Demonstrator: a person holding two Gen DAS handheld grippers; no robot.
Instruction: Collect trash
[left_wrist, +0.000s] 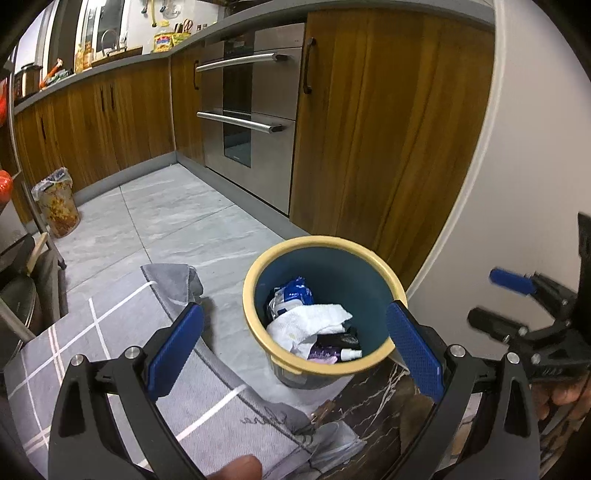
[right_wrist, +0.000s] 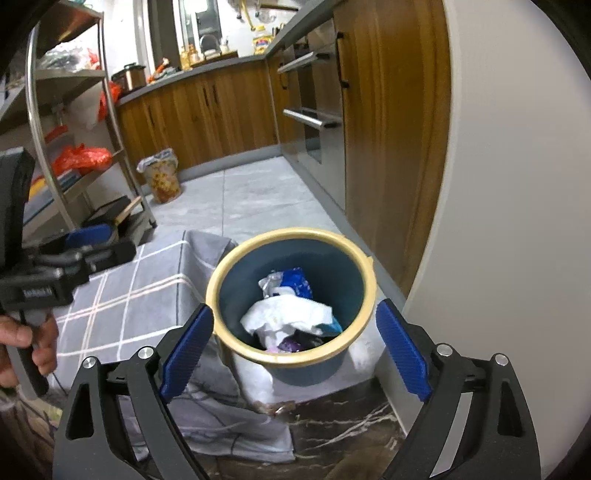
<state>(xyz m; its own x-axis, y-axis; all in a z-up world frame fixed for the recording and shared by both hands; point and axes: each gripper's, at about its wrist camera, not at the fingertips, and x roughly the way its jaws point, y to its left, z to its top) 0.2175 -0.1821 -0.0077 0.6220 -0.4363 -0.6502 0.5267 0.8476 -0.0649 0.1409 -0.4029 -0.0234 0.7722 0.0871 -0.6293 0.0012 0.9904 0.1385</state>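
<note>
A blue trash bin with a yellow rim (left_wrist: 321, 240) (right_wrist: 291, 233) stands on the floor by the white wall. Inside lie crumpled white paper (left_wrist: 306, 325) (right_wrist: 284, 314), a blue-and-white wrapper (left_wrist: 293, 291) (right_wrist: 295, 284) and a small white bottle (left_wrist: 349, 354). My left gripper (left_wrist: 295, 347) hovers above the bin, open, with nothing between its blue pads. My right gripper (right_wrist: 295, 349) is also open and empty over the bin. Each gripper shows in the other's view: the right one (left_wrist: 495, 301) at the right edge, the left one (right_wrist: 74, 247) at the left, held by a hand.
A grey checked cloth (left_wrist: 110, 339) (right_wrist: 147, 288) lies to the left of the bin, with a dark marble surface (left_wrist: 376, 410) below the grippers. A second, flower-patterned bin (left_wrist: 55, 206) (right_wrist: 160, 177) stands farther off by the wooden cabinets. The oven (left_wrist: 251, 110) is behind, and a metal rack (right_wrist: 55, 110) to the left.
</note>
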